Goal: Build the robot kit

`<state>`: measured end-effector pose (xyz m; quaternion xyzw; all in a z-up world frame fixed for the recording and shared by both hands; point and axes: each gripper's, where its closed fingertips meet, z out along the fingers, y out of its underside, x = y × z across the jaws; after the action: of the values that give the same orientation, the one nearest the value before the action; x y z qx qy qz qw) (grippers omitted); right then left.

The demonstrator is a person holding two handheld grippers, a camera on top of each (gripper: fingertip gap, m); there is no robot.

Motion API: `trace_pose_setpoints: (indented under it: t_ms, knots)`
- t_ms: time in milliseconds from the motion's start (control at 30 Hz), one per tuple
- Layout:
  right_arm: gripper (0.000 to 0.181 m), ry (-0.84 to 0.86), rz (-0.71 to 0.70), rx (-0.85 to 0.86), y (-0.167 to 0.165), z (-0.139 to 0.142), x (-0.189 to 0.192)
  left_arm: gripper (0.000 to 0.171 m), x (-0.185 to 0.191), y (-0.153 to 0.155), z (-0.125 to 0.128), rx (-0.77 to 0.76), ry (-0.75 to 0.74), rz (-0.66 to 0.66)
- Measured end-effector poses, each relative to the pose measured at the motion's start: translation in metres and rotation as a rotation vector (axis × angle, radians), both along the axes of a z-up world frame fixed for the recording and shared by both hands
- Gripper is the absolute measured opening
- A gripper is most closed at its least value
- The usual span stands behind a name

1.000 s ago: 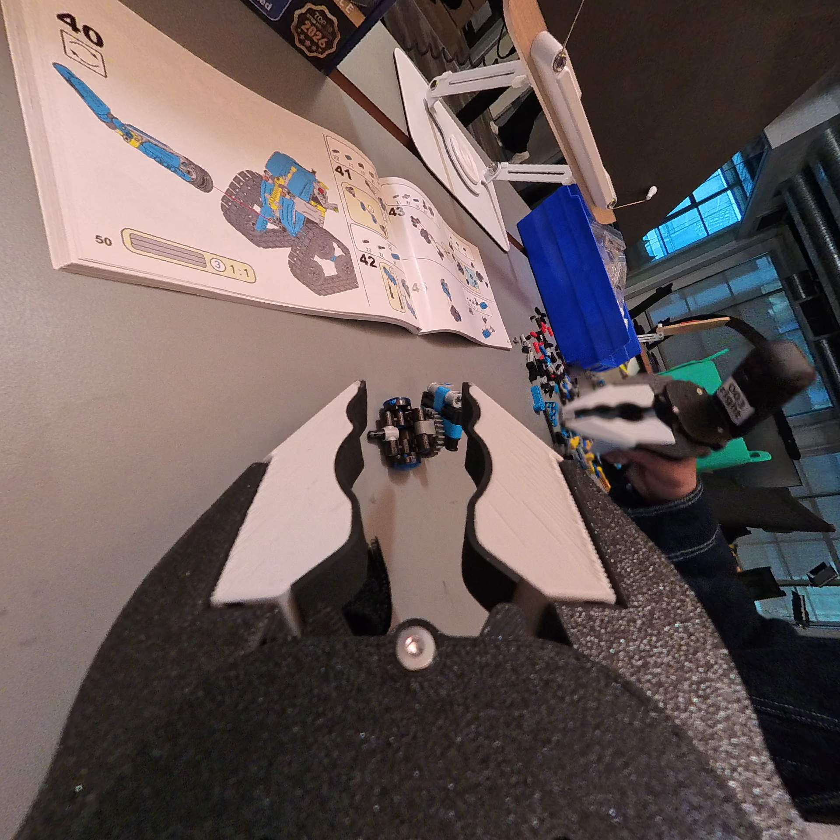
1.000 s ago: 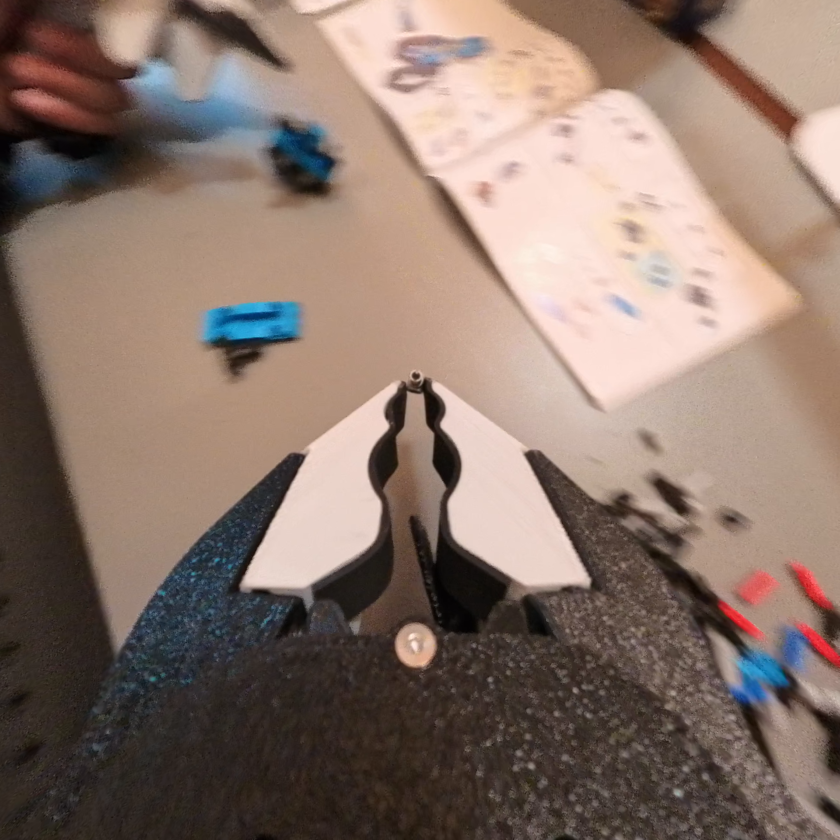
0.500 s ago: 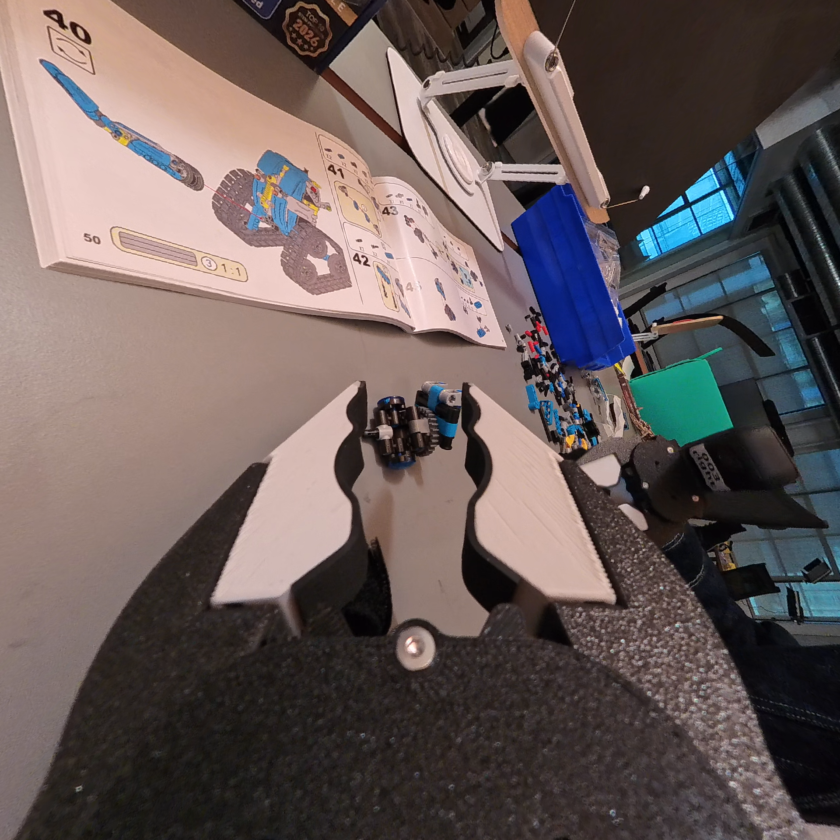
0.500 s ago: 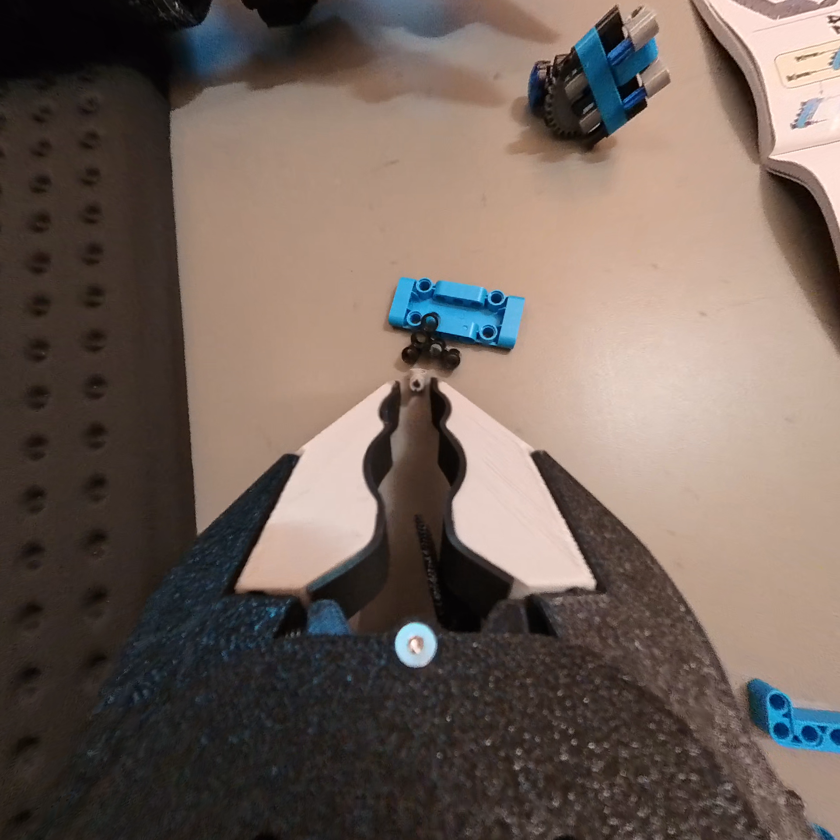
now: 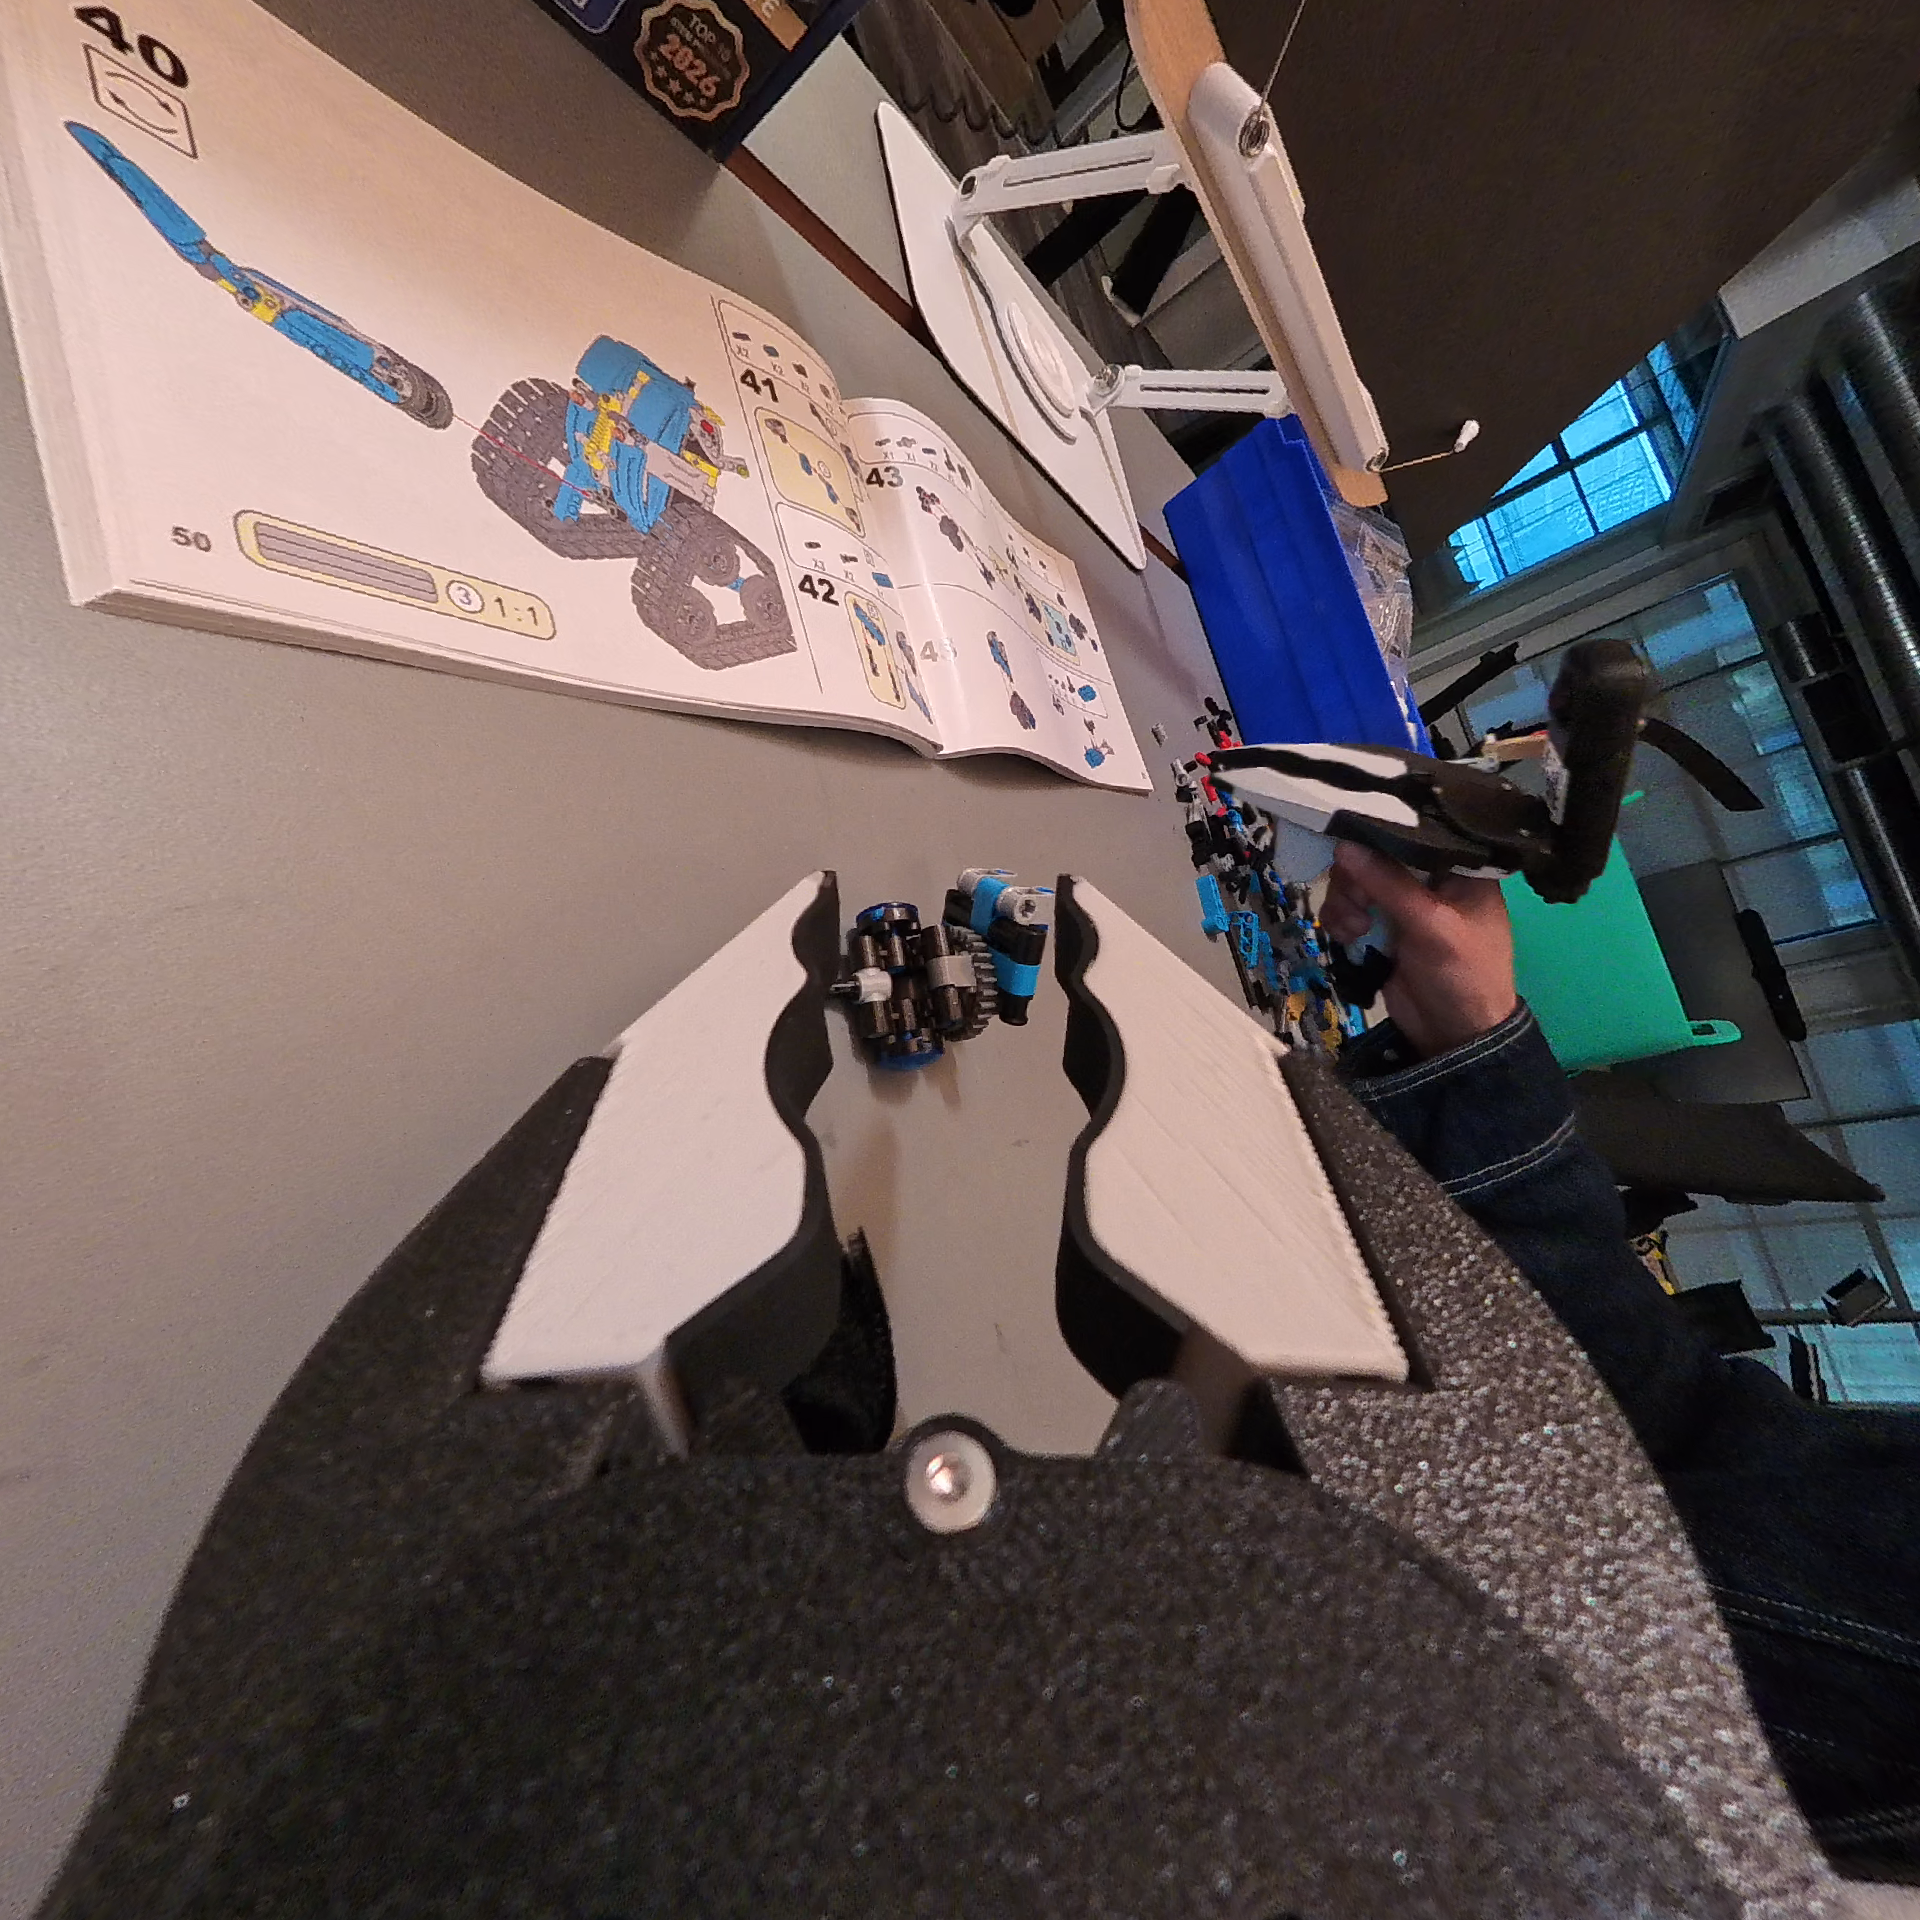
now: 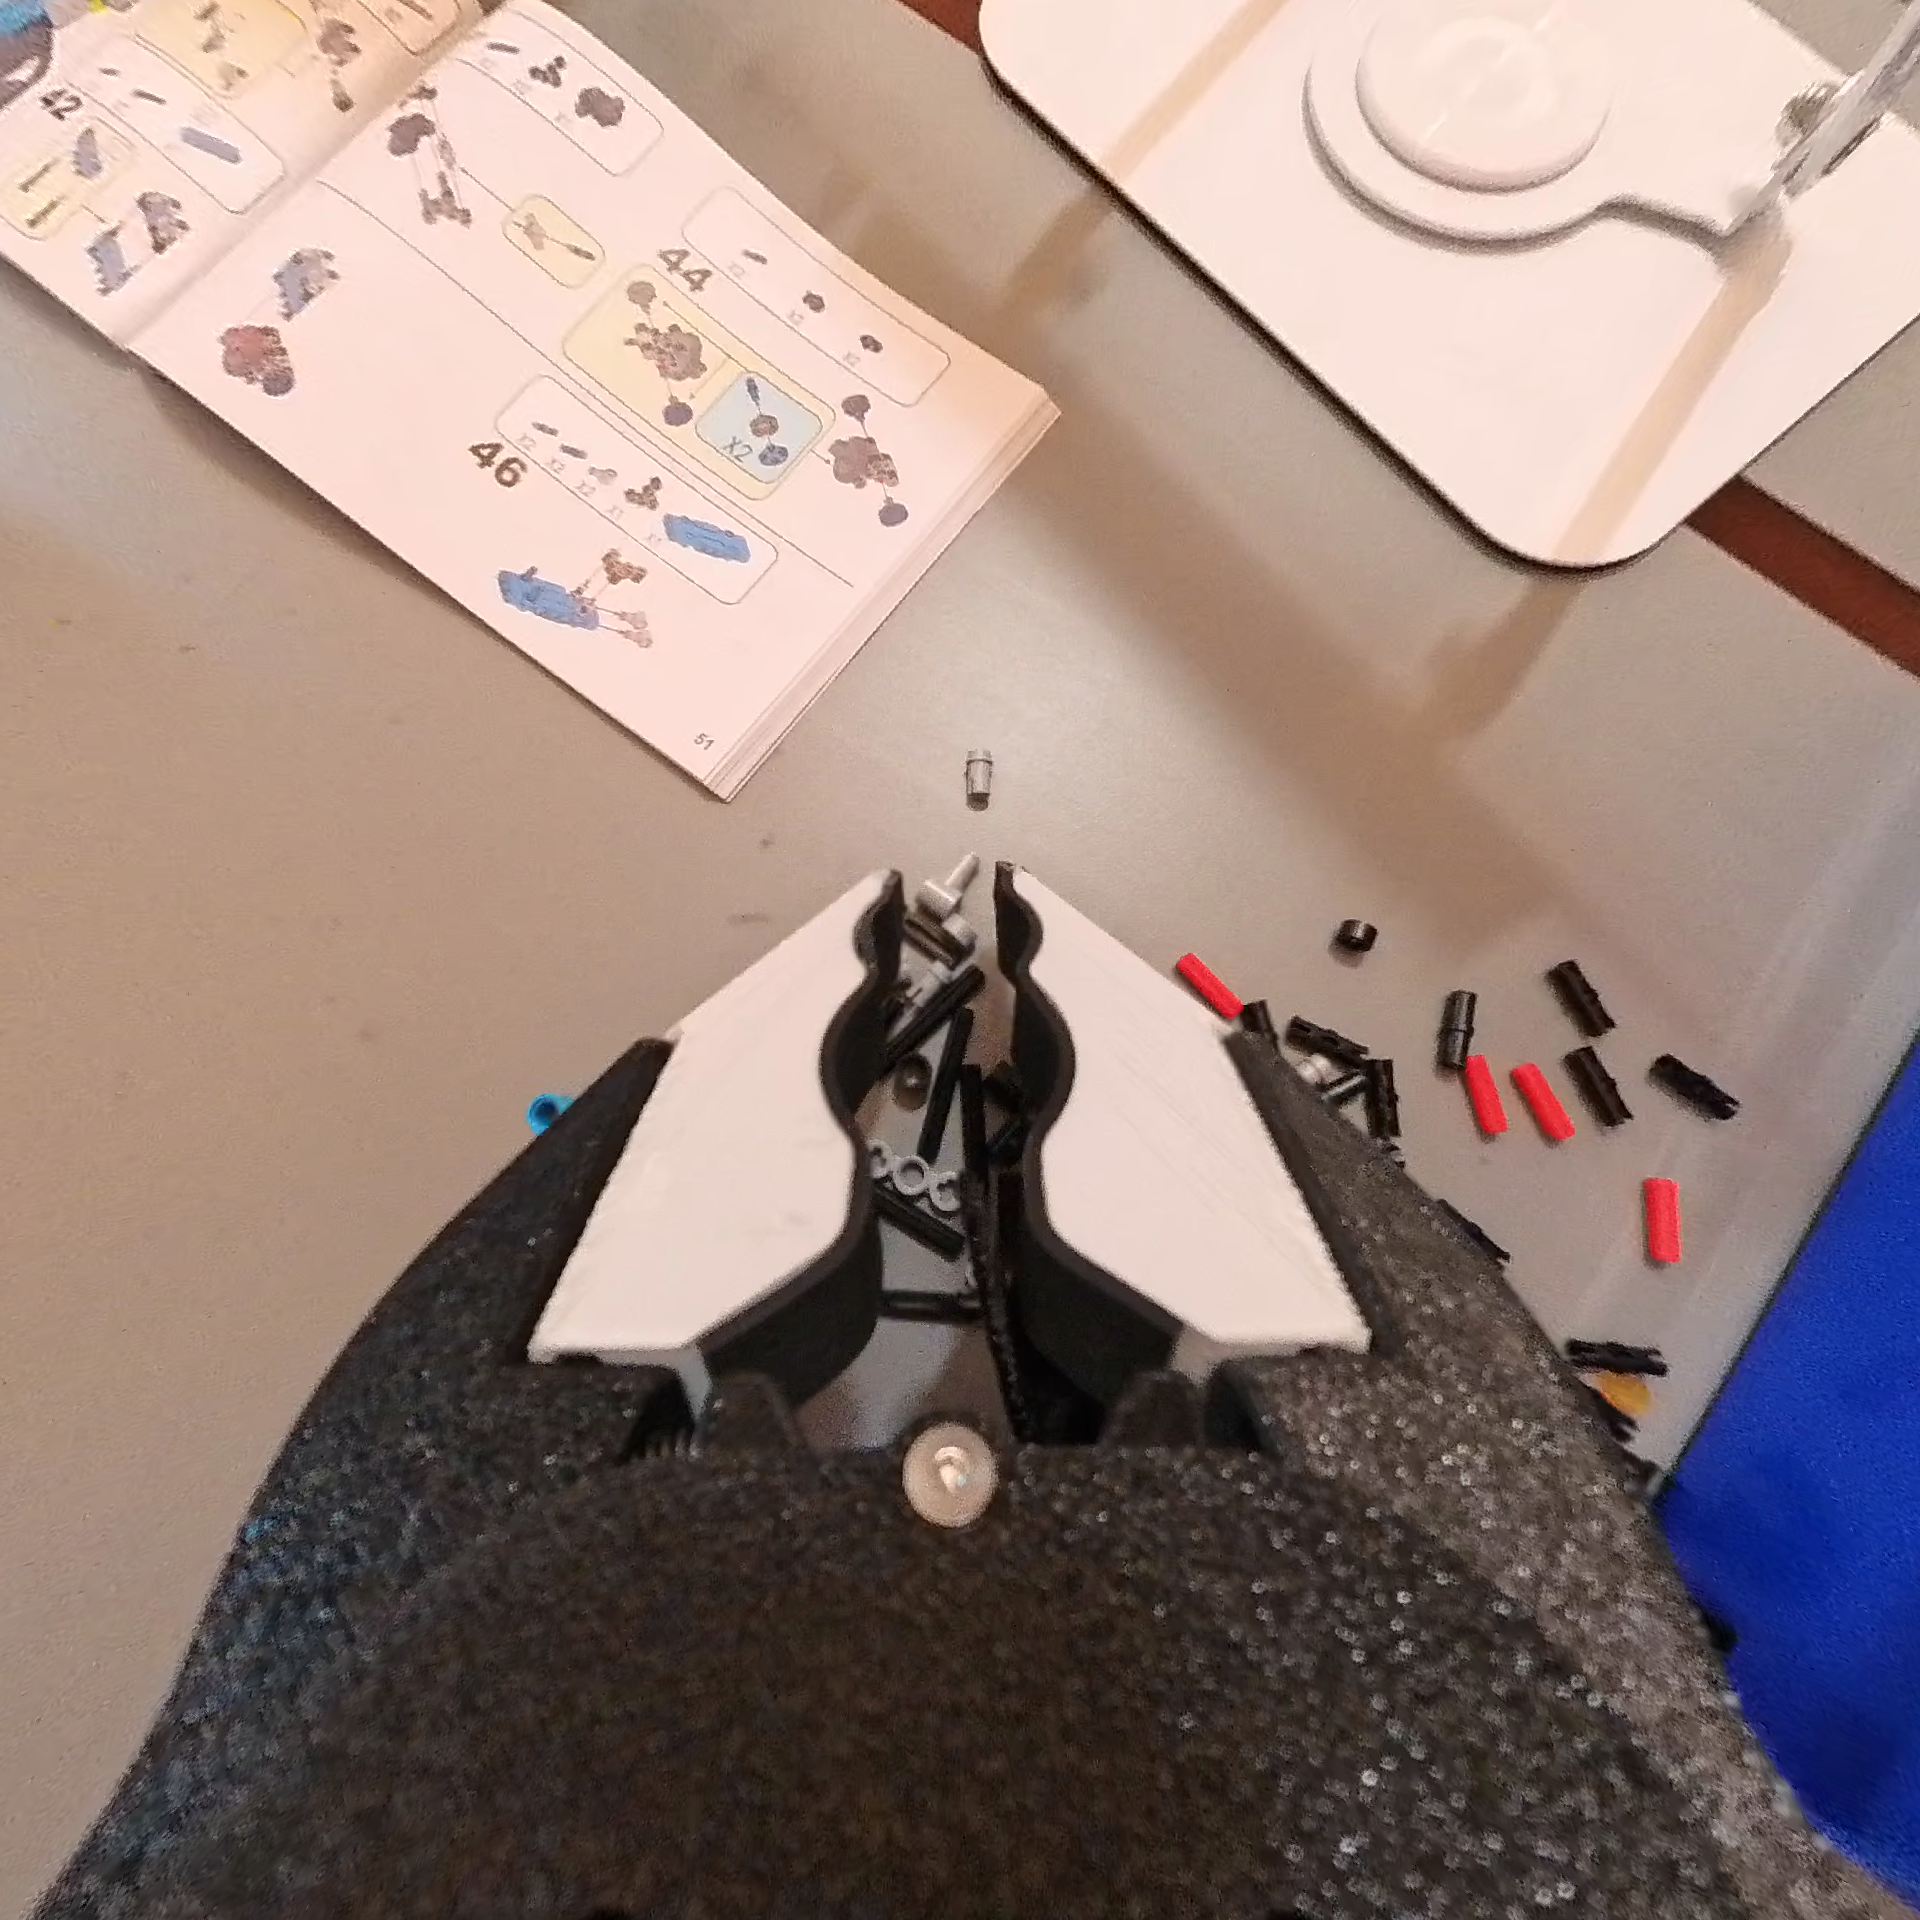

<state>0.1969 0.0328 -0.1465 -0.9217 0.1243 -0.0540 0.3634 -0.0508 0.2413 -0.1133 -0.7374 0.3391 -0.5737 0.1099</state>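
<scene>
My left gripper point(image 5: 948, 891) is open and low over the grey table. A small black, blue and grey gear assembly point(image 5: 935, 982) lies on the table between its fingertips, untouched. My right gripper point(image 6: 948, 875) hovers over a heap of small black and grey parts point(image 6: 940, 1081), with its jaws a little apart. A grey pin point(image 6: 948, 896) shows in the gap near the left finger and is not clearly pinched. Another grey pin point(image 6: 978, 775) lies just ahead. In the left wrist view the right gripper point(image 5: 1216, 767) is held by a hand point(image 5: 1423, 956) above the parts.
An open instruction booklet point(image 5: 436, 416) point(image 6: 582, 343) lies ahead. A white stand base point(image 6: 1455, 260) sits at the back right. A blue bin point(image 5: 1288, 613) point(image 6: 1829, 1455) borders the parts. Red and black pins point(image 6: 1538, 1081) are scattered to the right. A small blue part point(image 6: 542, 1112) lies to the left. My right fingertips sit around 35 cm from my left ones.
My right gripper swung from the blue plate by the perforated mat to the loose parts near the booklet's corner, and its jaws stand wider. My left gripper has stayed still.
</scene>
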Motion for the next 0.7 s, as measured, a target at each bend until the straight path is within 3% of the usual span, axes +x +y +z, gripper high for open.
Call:
trace_pose_setpoints:
  t_ms: [400,700]
  knots:
    - [0.008,0.102,-0.039,0.003,0.003,-0.015,-0.003,0.042,0.0,-0.001,0.0,-0.008,-0.003,-0.003]
    - [0.0,0.067,-0.006,0.031,0.003,-0.001,-0.008,0.042,0.0,0.0,0.0,-0.005,-0.003,0.0]
